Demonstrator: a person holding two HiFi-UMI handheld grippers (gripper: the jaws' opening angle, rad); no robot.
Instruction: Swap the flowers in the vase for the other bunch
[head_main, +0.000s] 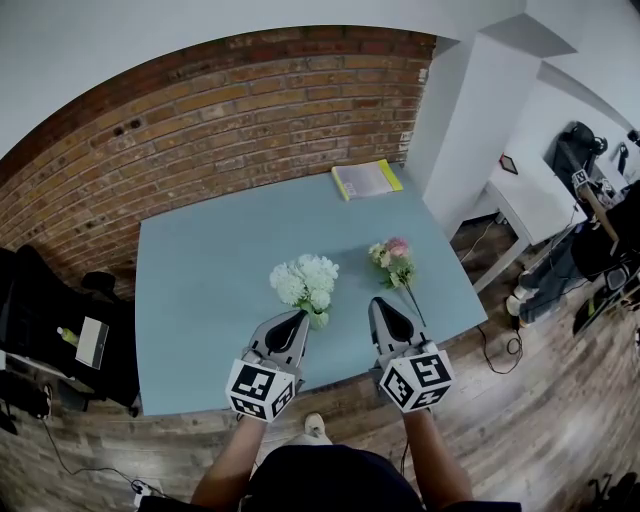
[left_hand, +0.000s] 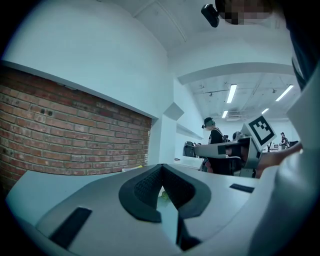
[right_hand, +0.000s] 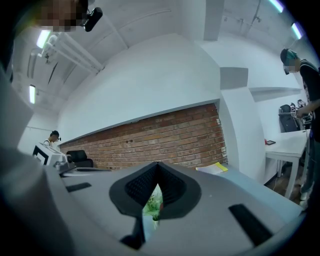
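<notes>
Jaws of right hand-held gripper (right_hand: 157, 175) pressed together, flowers (right_hand: 154, 204) glimpsed beyond, brick wall (right_hand: 165, 137), yellow-edged booklet (right_hand: 212, 168)

A yellow-edged booklet (head_main: 366, 180) lies at the far edge of the blue table (head_main: 200, 270), well beyond the right hand-held gripper (head_main: 378, 303). A brick wall (head_main: 230, 110) runs behind it. A black chair (head_main: 50, 300) stands well left of the left hand-held gripper (head_main: 300, 316). A white desk (head_main: 520, 215) stands far right on wooden floor (head_main: 540, 400).
</notes>
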